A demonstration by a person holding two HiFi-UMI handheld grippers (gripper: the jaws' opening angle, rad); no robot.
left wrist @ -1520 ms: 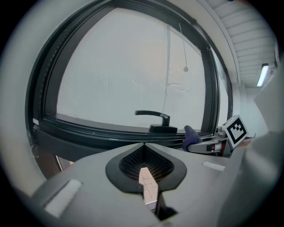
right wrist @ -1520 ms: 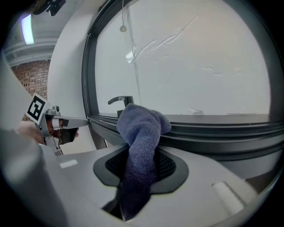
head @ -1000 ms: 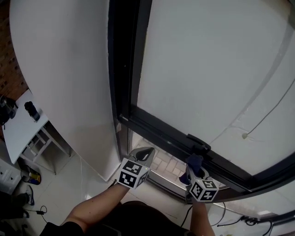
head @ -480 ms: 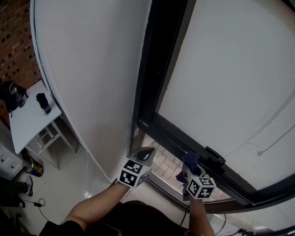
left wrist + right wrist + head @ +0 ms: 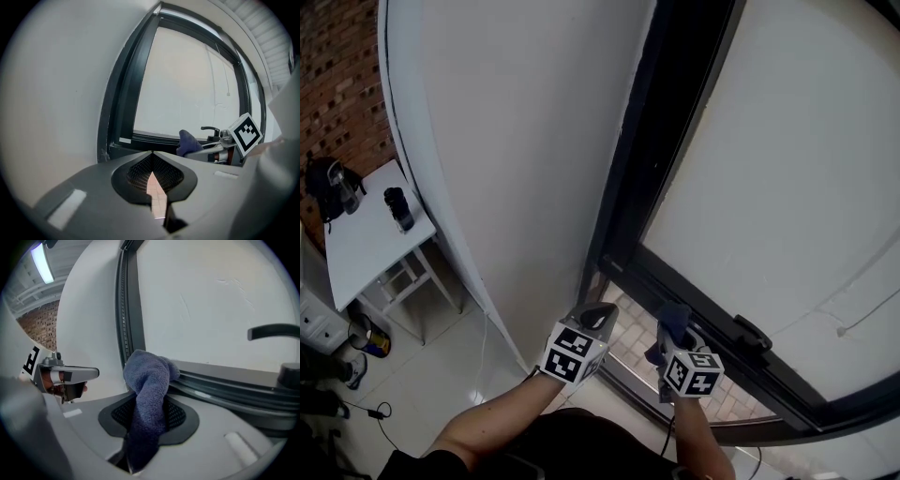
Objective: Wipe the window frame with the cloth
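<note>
The dark window frame (image 5: pixel 670 178) runs down beside a white wall and turns into a bottom rail (image 5: pixel 712 323). A blue-grey cloth (image 5: pixel 147 394) is bunched between the jaws of my right gripper (image 5: pixel 675 339); its top lies against the rail's (image 5: pixel 225 385) left part, close to the corner. In the head view the cloth (image 5: pixel 674 317) sits left of the black window handle (image 5: pixel 753 333). My left gripper (image 5: pixel 600 314) hangs a little to the left, off the frame, jaws closed on nothing. The left gripper view shows its tips meeting (image 5: pixel 151 153) and the cloth (image 5: pixel 190 142) beyond.
A curved white wall (image 5: pixel 525 169) stands left of the frame. Far below at the left are a small white table (image 5: pixel 366 248) with a dark bottle (image 5: pixel 397 208) and a kettle (image 5: pixel 328 183), plus a brick wall (image 5: pixel 337 84). Pale paving (image 5: pixel 633 342) shows under the grippers.
My right gripper has slid the cloth left along the bottom rail, away from the handle and toward the corner. The head view has swung left. The left gripper has kept its place.
</note>
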